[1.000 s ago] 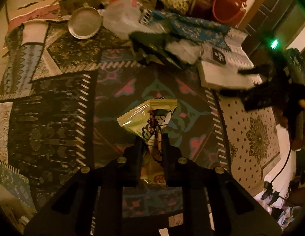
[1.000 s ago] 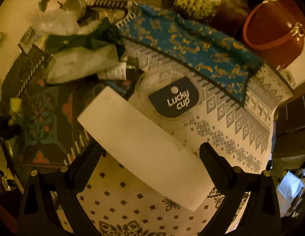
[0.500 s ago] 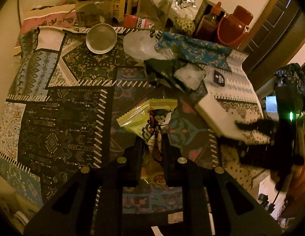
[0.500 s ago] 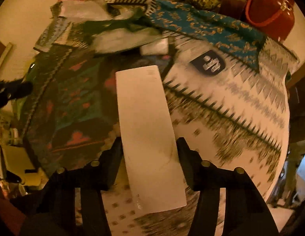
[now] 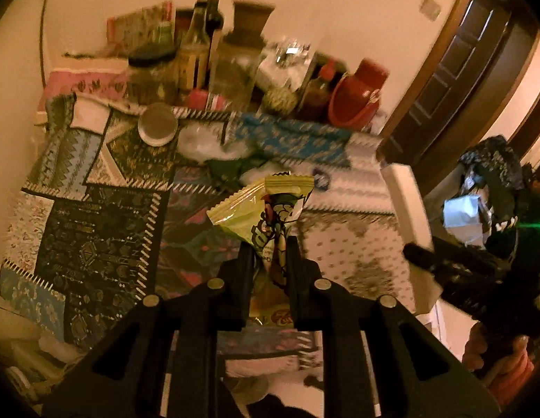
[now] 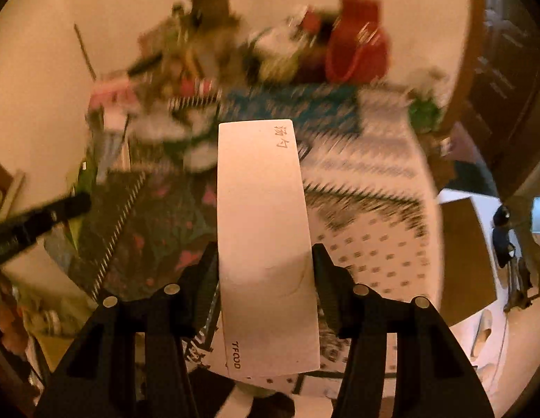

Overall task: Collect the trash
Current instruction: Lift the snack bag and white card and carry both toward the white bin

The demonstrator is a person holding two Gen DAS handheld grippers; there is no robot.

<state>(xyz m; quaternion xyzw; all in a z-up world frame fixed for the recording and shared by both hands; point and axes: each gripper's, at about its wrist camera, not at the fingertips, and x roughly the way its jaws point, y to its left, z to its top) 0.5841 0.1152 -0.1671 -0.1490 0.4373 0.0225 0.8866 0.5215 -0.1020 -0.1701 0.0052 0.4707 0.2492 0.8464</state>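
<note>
My left gripper [image 5: 268, 247] is shut on a yellow-green snack wrapper [image 5: 263, 205], which it holds up above the patterned tablecloth [image 5: 95, 244]. My right gripper [image 6: 264, 254] is shut on a long flat white box [image 6: 261, 216] with printed characters at its far end; the box is lifted off the table and points away from me. In the left wrist view the same white box [image 5: 405, 205] and the right gripper [image 5: 426, 259] appear at the right. More trash lies at the table's middle: a dark green bag [image 5: 231, 169] and crumpled clear plastic [image 5: 203, 142].
Bottles and jars [image 5: 200, 59], a red jug [image 5: 357, 101] and a round metal lid [image 5: 156, 129] crowd the table's far side by the wall. A dark wooden door [image 5: 461, 69] stands at the right. A full dark trash bag [image 5: 492, 181] sits beyond the table's right edge.
Both grippers rose away from the table. The right gripper's jaws closed on the white box, lifted it off the cloth and turned it lengthwise. The left kept its hold on the wrapper.
</note>
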